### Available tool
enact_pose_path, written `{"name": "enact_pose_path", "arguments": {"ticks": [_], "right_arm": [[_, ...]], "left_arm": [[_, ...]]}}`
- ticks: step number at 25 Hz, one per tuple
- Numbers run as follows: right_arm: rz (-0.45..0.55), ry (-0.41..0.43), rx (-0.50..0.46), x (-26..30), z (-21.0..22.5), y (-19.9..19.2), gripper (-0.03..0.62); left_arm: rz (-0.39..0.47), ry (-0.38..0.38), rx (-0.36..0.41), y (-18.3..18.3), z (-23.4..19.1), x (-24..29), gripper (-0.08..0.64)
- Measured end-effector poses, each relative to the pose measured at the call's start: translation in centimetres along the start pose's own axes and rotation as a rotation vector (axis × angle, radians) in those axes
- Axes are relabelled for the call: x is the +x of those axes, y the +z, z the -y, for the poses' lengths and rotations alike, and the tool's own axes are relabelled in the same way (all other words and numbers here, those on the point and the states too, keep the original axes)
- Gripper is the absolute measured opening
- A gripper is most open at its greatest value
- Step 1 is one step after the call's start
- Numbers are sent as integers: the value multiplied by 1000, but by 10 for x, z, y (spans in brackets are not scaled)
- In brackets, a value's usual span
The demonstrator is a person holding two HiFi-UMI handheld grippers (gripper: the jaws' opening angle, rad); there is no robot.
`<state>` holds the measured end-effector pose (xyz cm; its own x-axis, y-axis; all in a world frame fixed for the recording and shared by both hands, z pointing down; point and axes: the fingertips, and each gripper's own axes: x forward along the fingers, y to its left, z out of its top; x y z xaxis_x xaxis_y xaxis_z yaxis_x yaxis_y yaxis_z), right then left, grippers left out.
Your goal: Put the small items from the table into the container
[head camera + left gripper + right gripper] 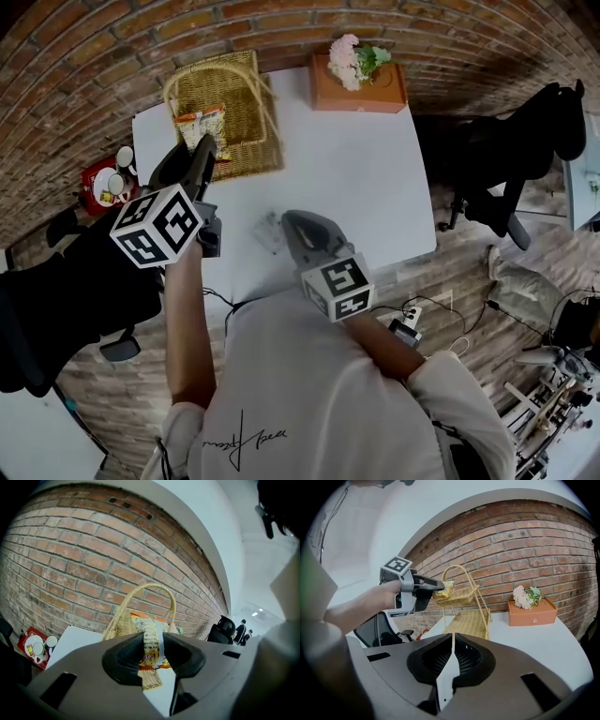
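My left gripper [201, 148] is shut on a yellow-orange snack packet [151, 641] and holds it over the upper tier of the wicker basket [228, 111]. From the left gripper [153, 644] view the basket's handle [157, 588] arches just behind the packet. The right gripper view shows that same packet [446, 588] at the rim of the basket's top tier [464, 593]. My right gripper [293, 223] hovers low over the white table [347, 169], shut with nothing between its fingers [474, 656]. A small clear item [268, 231] lies on the table just left of it.
An orange box with flowers [359, 82] stands at the table's far edge against the brick wall. A red tray with cups [106, 184] sits off the table's left side. The basket's lower tier [471, 623] stands on the table. Black chairs [511, 155] are on the right.
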<state>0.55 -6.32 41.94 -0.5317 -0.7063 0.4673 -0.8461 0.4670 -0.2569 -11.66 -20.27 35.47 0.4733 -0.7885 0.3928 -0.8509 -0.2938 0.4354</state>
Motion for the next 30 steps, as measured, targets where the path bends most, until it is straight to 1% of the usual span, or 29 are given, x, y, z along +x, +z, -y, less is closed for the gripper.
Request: {"name": "enact_pose_path", "arguments": {"ticks": [6,15,20,23,30], "right_arm": [[-12,-6,12,2,1,-3,21],[-18,0,18,8,1,-4,21],[-15,9,18,13,2,-1,21],[-16,14,16,12,1,-1,21],[-12,22,7,10,2,1,21]], "left_arm": [[-9,21,30,2,-5,15,132],[-23,59,30,2,-11,28,135],[-28,111,73,2,-14,32,135],[-34,115,76,-2,-11,34,141],[0,126,68,3,-12,27,152]]}}
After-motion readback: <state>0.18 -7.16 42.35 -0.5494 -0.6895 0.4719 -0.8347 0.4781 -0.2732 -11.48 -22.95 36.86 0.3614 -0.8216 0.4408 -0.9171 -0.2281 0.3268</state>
